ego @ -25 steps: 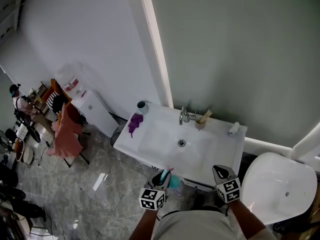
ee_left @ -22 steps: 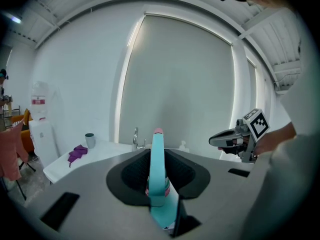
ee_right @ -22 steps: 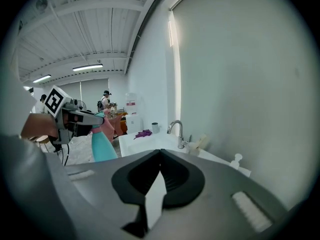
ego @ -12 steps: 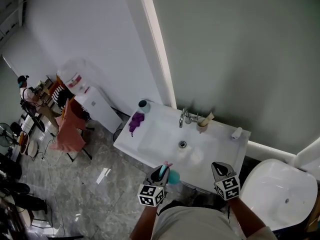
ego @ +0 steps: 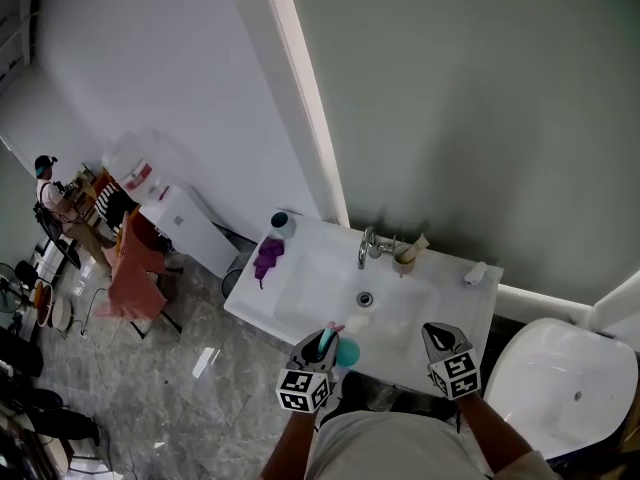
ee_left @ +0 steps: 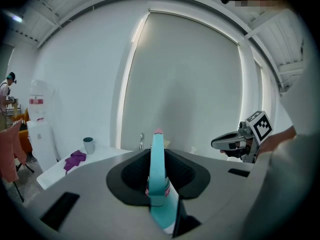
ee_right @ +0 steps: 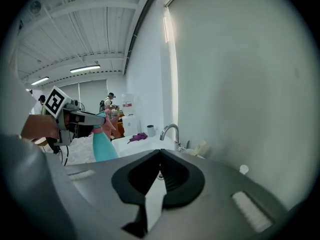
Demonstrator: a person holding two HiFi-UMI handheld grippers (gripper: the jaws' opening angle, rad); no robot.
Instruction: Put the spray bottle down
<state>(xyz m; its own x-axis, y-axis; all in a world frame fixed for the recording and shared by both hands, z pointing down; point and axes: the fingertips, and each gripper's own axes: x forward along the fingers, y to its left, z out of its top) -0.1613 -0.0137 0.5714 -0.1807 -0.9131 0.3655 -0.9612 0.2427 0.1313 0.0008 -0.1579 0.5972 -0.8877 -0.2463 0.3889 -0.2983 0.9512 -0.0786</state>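
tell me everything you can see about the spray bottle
The spray bottle is teal, plastic by its look, with a pink tip at the top of its narrow head. The left gripper has its jaws closed on that upper part, and the wider body hangs below them, roughly upright. In the head view it is at the front edge of the white sink. Its base is hidden, and nothing else is seen touching it.
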